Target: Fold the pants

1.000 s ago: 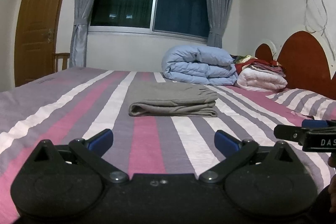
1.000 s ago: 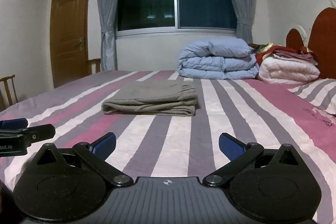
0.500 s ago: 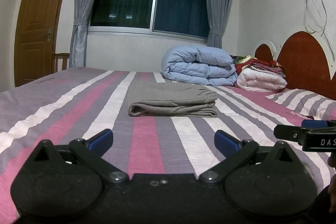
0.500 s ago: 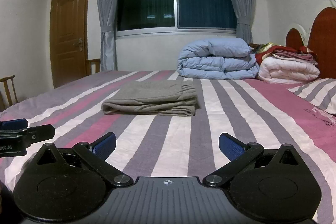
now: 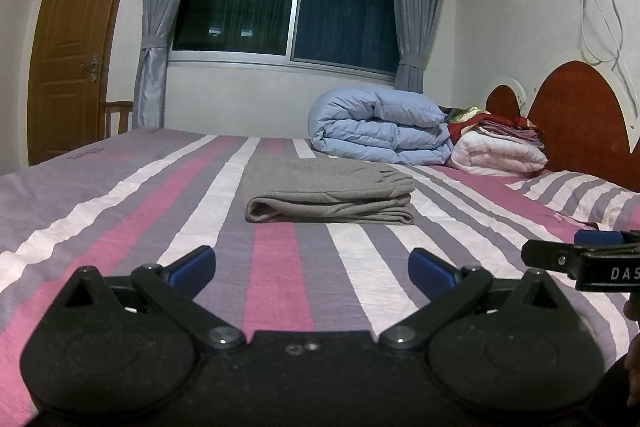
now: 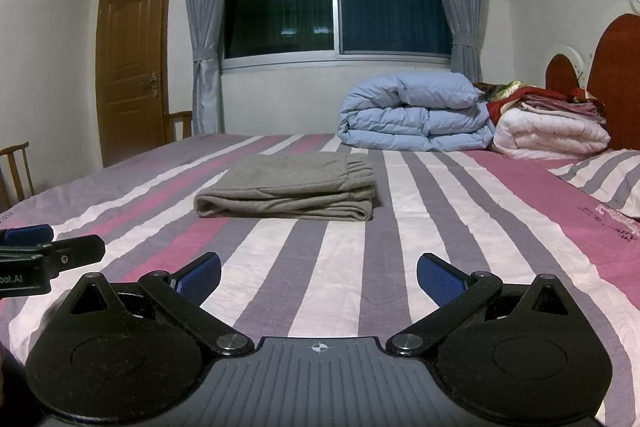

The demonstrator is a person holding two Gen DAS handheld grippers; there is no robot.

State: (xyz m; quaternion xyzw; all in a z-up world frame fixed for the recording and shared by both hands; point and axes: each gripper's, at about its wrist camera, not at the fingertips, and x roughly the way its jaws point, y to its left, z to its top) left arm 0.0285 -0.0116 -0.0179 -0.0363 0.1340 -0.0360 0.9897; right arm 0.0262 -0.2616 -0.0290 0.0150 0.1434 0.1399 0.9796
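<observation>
Lying folded flat (grey, layered) pants point(image 5: 328, 191) point(image 6: 288, 191); both grippers' jaws gape empty.

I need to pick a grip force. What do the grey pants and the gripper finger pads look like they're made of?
Grey pants: soft matte knit, probably cotton jersey or fleece; thick rounded folds, gathered waistband. Right gripper finger pads: blue, finely ribbed, likely rubber or foam.

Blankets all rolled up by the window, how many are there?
2. The blue quilt lies at the bed's far end below the window; the white quilt sits right of it, under folded cloths by the headboard. More may be hidden.
</observation>
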